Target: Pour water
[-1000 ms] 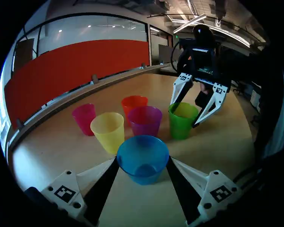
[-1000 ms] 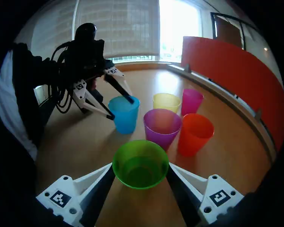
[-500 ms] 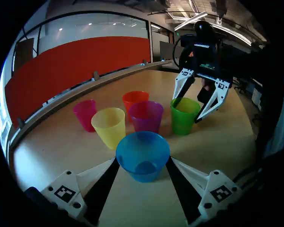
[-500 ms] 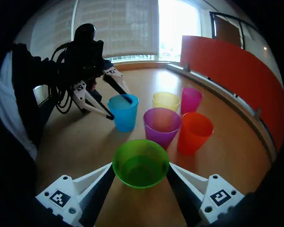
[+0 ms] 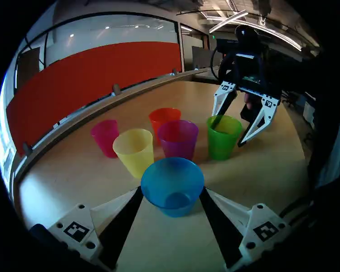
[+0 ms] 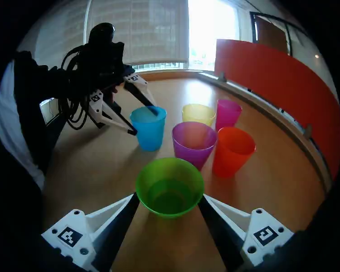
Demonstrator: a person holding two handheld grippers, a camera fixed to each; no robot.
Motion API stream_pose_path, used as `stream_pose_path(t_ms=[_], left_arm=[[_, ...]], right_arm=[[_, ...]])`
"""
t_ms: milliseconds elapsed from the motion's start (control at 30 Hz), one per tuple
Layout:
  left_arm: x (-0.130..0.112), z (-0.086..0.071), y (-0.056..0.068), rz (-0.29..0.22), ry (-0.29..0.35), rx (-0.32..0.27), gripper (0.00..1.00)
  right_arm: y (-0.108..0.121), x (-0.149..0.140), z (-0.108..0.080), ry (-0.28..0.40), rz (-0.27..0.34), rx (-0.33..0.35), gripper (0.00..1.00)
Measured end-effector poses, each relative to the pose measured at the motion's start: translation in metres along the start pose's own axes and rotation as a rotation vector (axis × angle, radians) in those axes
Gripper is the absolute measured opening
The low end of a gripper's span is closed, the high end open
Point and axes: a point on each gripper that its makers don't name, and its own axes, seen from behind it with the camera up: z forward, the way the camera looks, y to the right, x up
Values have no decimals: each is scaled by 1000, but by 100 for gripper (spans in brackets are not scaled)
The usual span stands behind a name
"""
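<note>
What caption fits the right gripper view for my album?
Right gripper grips the green cup while the left gripper grips the blue cup across the wooden table.

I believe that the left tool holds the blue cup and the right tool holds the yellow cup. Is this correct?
Not quite. The right tool holds the green cup, not the yellow one; the right gripper view shows this. The left tool does hold the blue cup.

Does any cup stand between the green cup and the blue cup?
Nothing visible stands between them. The green cup in the right gripper and the blue cup face each other over bare table; the purple cup stands just beside that path.
</note>
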Motion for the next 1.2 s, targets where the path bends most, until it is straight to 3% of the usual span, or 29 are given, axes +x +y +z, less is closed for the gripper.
stream_pose_path(t_ms=[667, 933, 1200], left_arm=[[-16, -28, -4, 42, -71, 50, 91], [-26, -44, -14, 5, -91, 115, 91], [-26, -64, -30, -43, -75, 223, 91]], right_arm=[[-3, -19, -36, -3, 32, -83, 98], [-3, -26, -51, -2, 78, -145, 98], [5, -28, -68, 10, 147, -250, 98]])
